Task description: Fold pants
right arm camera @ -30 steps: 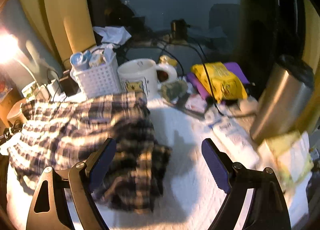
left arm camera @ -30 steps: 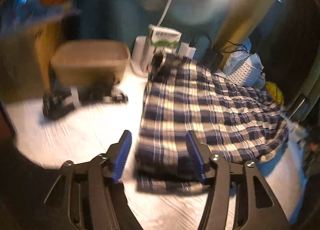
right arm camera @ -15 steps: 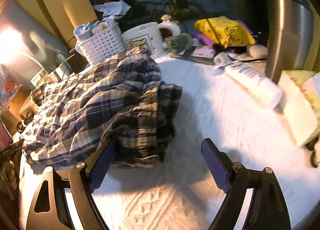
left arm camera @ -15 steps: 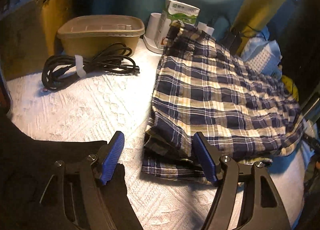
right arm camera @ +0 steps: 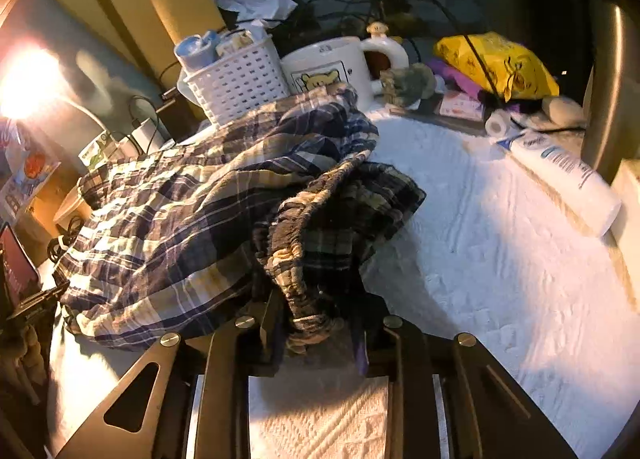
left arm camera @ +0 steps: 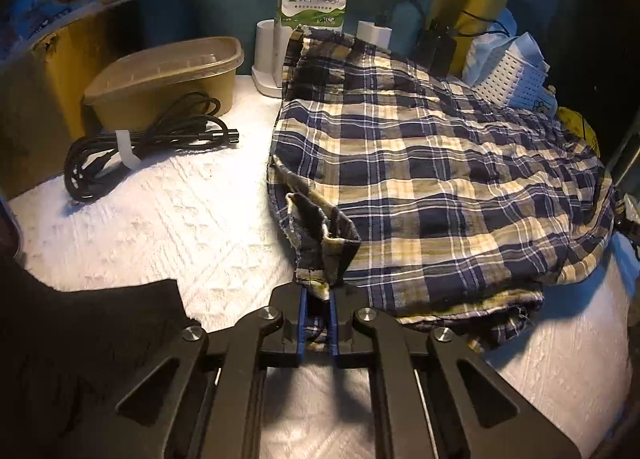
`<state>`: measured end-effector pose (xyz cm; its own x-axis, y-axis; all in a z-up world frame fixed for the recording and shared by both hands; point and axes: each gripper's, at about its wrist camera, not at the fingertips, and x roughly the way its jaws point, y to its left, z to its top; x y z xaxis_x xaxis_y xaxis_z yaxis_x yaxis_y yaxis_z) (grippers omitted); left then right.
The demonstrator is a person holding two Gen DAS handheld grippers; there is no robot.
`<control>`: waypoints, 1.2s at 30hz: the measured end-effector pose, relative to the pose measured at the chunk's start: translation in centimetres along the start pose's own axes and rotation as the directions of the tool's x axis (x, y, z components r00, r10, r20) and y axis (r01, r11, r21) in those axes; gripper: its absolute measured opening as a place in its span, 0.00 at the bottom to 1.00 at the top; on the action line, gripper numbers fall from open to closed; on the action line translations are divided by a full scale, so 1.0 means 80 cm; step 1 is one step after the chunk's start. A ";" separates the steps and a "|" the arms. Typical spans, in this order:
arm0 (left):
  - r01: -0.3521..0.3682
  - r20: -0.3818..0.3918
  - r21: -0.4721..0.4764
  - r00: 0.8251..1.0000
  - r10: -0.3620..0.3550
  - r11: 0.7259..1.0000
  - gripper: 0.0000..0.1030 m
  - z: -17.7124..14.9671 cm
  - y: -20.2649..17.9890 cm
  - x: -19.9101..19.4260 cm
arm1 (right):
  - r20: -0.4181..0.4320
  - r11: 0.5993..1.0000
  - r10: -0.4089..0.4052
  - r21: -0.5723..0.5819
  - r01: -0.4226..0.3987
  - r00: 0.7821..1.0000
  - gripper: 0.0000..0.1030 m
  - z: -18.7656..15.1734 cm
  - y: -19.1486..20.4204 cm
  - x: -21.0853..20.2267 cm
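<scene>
The blue, yellow and white plaid pants (left arm camera: pixel 432 187) lie folded lengthwise on the white textured cloth (left arm camera: pixel 160 227). My left gripper (left arm camera: pixel 318 315) is shut on the near hem corner of the pants, which is lifted and curled up. In the right wrist view the pants (right arm camera: pixel 192 211) bunch at the elastic waistband end. My right gripper (right arm camera: pixel 316 323) is shut on the gathered waistband, and the fabric hides its pads.
On the left are a coiled black cable (left arm camera: pixel 136 147), a lidded plastic tub (left arm camera: pixel 168 79) and a milk carton (left arm camera: pixel 312 15). At the back stand a white basket (right arm camera: pixel 236 79) and a bear mug (right arm camera: pixel 332 71). On the right lie a white tube (right arm camera: pixel 568 175), a yellow packet (right arm camera: pixel 496 63) and a steel flask (right arm camera: pixel 612 83).
Both grippers were open in front of the pants. Each has moved in and closed on the fabric: the left on the hem corner, the right on the waistband.
</scene>
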<state>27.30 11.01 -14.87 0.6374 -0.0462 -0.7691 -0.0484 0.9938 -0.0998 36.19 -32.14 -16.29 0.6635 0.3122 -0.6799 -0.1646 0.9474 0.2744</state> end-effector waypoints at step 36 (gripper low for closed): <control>0.147 0.014 0.032 0.989 -0.148 0.989 0.54 -0.123 -0.098 -0.133 | 0.093 0.986 -0.148 -0.061 0.154 0.985 0.52 -0.092 -0.035 -0.151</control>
<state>13.35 2.69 -12.08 0.6482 -0.1912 -0.7371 0.0709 0.9789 -0.1915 23.22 -38.03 -13.83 0.7454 0.1610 -0.6468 -0.1046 0.9866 0.1250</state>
